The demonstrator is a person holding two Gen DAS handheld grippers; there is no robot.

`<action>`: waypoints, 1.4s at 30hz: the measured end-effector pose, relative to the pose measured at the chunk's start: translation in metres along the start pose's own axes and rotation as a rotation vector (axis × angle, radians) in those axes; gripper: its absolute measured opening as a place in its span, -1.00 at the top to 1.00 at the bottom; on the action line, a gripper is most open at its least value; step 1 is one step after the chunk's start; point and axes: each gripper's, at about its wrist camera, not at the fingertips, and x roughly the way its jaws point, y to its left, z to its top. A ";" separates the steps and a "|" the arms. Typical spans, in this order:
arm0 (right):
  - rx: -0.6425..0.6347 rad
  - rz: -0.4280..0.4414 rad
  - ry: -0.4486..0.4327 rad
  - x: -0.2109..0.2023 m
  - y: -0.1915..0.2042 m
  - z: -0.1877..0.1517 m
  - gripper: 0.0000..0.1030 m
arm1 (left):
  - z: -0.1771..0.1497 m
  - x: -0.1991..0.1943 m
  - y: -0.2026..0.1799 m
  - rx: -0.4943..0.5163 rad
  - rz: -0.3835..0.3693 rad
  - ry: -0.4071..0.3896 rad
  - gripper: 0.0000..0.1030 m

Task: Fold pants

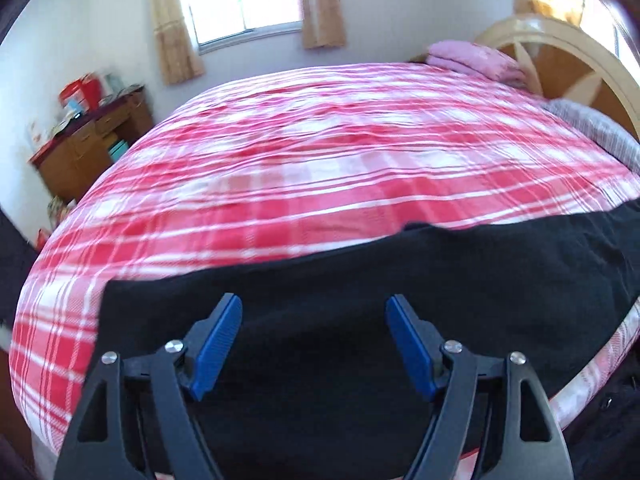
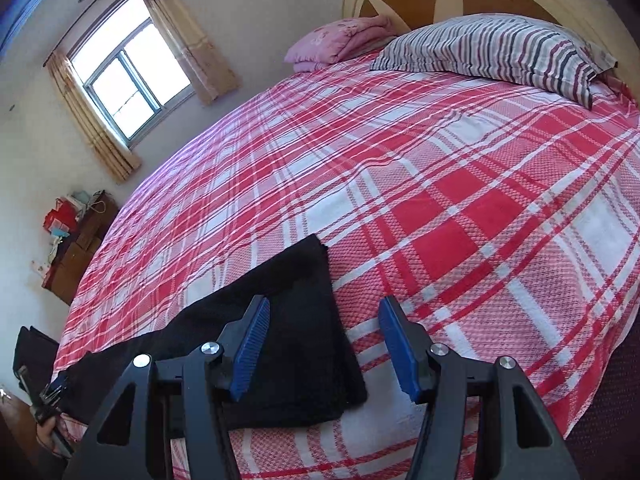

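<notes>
Jaws of both grippers apart, empty, above pants (image 1: pixel 360 280).

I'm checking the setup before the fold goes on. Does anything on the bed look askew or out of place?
Nothing stands out. The black pants lie flat along the near edge of the plaid bedspread, with no bunching visible. The striped pillow and folded pink blanket sit neatly by the headboard. Both tools hover open, holding nothing.

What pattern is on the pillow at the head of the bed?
The pillow has grey, dark and reddish stripes on white, clearest in the right wrist view.
</notes>
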 end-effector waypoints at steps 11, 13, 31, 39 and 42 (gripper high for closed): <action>0.070 0.101 -0.027 0.012 -0.017 -0.006 0.33 | 0.006 0.004 -0.040 0.047 -0.053 0.018 -0.51; 0.087 0.125 -0.024 0.012 -0.021 -0.006 0.36 | 0.004 0.007 -0.036 0.036 -0.045 0.028 -0.51; -0.060 0.077 -0.126 -0.017 0.038 -0.006 0.79 | -0.005 -0.008 0.085 -0.140 0.209 -0.005 -0.51; -0.236 0.147 -0.149 -0.037 0.113 -0.013 0.80 | -0.025 0.004 0.133 -0.247 0.249 0.050 -0.51; -0.297 0.184 -0.142 -0.038 0.144 -0.020 0.80 | -0.031 0.015 0.133 -0.259 0.230 0.076 -0.51</action>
